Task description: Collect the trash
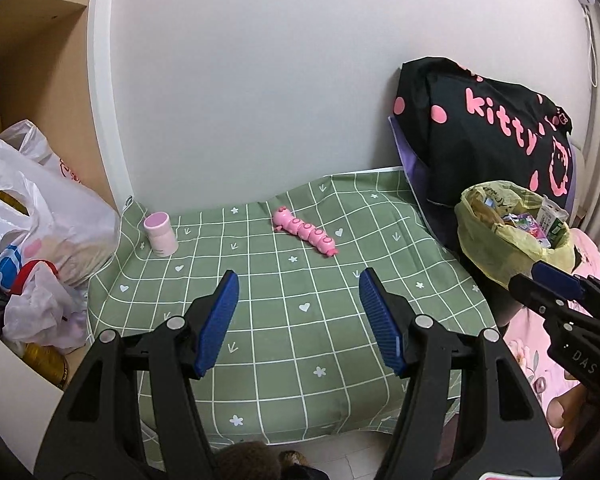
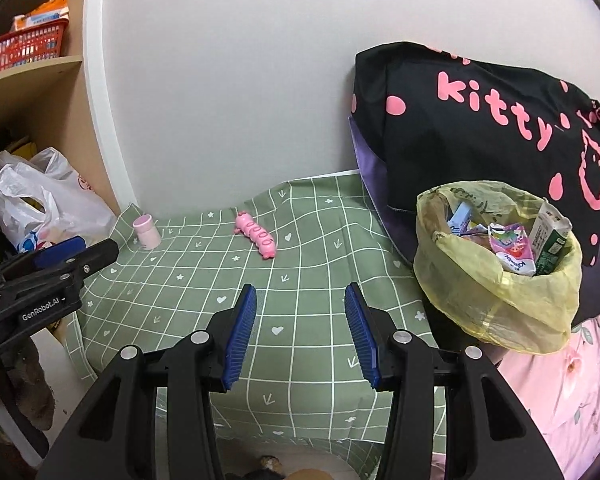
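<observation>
Open green tablecloth [image 1: 260,320] ahead, pink caterpillar toy [image 1: 305,231] mid-table, trash bag [image 2: 496,276] crowding right edge

Your trash bin [image 2: 496,296]: yellow-lined, upright at the table's right, holding a green carton [image 2: 550,240] and crumpled wrappers [image 2: 510,246].

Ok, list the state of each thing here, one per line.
Left claw: open, empty.
Right claw: open, empty.
Bin bag: open, holding wrappers and a carton.
Pink cup: upright on the cloth.
Pink toy: lying on the cloth.
</observation>
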